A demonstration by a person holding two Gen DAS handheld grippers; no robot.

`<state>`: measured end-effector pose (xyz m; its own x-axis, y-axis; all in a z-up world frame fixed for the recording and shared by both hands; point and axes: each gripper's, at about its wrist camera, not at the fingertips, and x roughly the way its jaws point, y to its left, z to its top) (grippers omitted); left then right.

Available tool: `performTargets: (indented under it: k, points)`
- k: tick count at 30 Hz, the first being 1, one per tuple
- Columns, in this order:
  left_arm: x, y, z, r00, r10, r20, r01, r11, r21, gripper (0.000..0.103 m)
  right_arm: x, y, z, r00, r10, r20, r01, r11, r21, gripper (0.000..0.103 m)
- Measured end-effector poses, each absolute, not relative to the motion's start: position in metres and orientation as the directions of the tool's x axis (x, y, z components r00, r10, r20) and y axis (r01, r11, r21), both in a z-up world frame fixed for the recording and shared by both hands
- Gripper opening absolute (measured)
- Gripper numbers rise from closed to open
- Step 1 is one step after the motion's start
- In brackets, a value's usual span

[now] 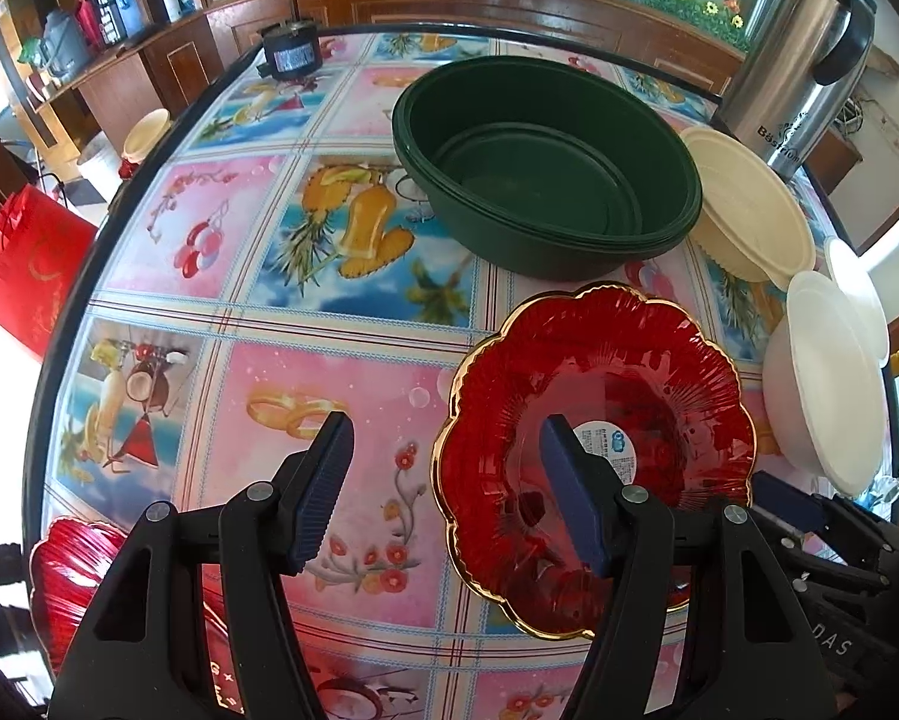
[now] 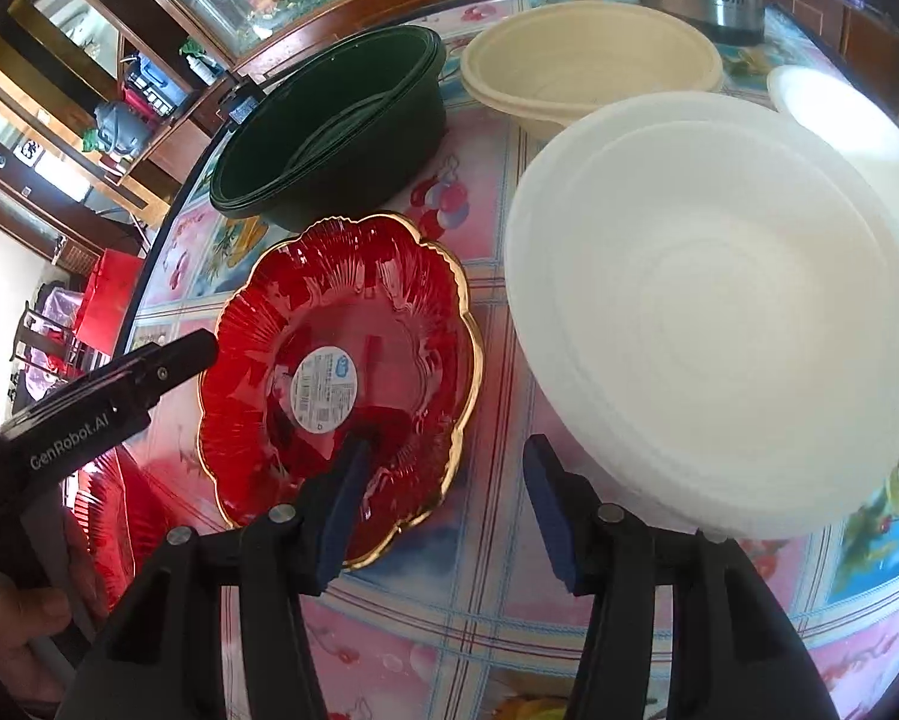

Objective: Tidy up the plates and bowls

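Both grippers hovered empty over the patterned tablecloth [image 1: 329,324]. Left gripper [image 1: 449,492] spread wide, its right finger over the red scalloped plate [image 1: 599,372] — not pinching it. Right gripper [image 2: 443,504] likewise spread, between the red scalloped plate [image 2: 341,360] and the white bowl stack [image 2: 713,324]; nothing held.

Red plate lay flat near the table's near edge, gold rim, label sticker at centre. A second red plate [image 1: 71,576] sat at the near-left edge, well apart from the first. Green bowl stack [image 1: 545,168] behind, cream bowls [image 1: 749,210] just beside it, steel thermos [image 1: 803,60] at the back.

Judged step: approach to the red plate, probably to pair it with its match. Next move would call for straddling the rim and closing gently — glossy, thin edge, may slip.
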<state>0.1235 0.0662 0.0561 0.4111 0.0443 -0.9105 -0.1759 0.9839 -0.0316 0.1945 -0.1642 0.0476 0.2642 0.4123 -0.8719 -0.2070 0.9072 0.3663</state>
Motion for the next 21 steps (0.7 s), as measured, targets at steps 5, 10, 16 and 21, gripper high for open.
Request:
performTargets:
  k: [5, 10, 16, 21]
  points:
    - [0.128, 0.064, 0.052, 0.400, 0.053, -0.915, -0.156, 0.988, -0.011, 0.065, 0.200, -0.164, 0.048, 0.279, 0.409, -0.869, -0.192, 0.910, 0.367, 0.053]
    - [0.131, 0.066, 0.048, 0.384, 0.078, -0.920, -0.155, 0.988, 0.019, 0.065, 0.207, -0.163, 0.048, 0.285, 0.418, -0.862, -0.177, 0.907, 0.381, 0.042]
    - [0.132, 0.068, 0.040, 0.360, 0.054, -0.932, -0.146, 0.989, 0.001, 0.065, 0.212, -0.160, 0.045, 0.274, 0.420, -0.865, -0.173, 0.906, 0.385, 0.023]
    - [0.135, 0.070, 0.032, 0.330, 0.000, -0.944, -0.141, 0.989, -0.049, 0.041, 0.212, -0.163, 0.041, 0.260, 0.434, -0.862, -0.170, 0.900, 0.402, 0.010]
